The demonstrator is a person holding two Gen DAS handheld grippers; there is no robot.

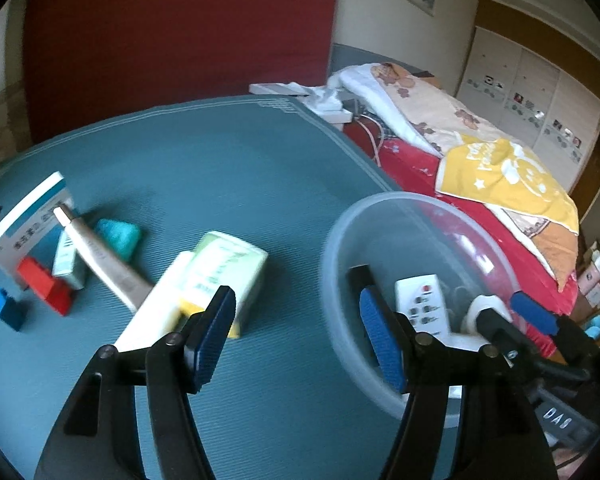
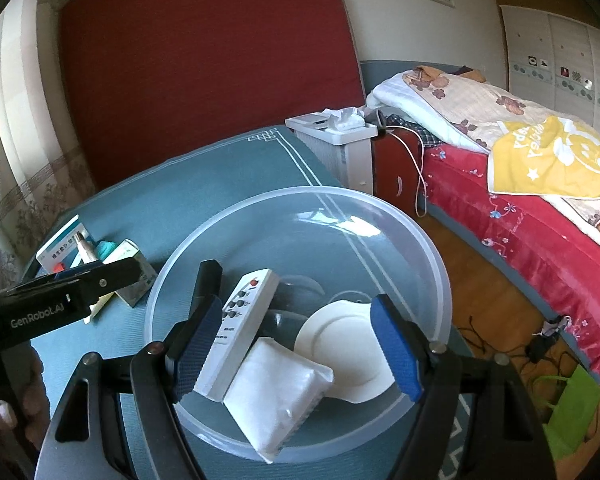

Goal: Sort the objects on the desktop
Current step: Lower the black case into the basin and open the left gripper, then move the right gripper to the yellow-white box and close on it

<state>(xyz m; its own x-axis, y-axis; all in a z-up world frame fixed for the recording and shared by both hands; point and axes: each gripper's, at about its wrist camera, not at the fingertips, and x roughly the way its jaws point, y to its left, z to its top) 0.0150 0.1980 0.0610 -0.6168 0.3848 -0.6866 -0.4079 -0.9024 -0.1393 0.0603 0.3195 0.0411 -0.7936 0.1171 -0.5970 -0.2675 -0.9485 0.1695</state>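
Both grippers, left gripper [image 1: 298, 338] and right gripper [image 2: 296, 346], have fingers spread, holding nothing. The basin [image 2: 432, 256] overhangs the worktop's [image 1: 220, 160] right edge; a nudge could tip the remote [image 2: 242, 322] out.

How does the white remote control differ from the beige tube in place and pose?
The white remote control lies inside the clear plastic bowl; the beige tube lies on the teal mat, outside it. The remote leans on the bowl's wall; the tube rests across small boxes. Both are long and slim.
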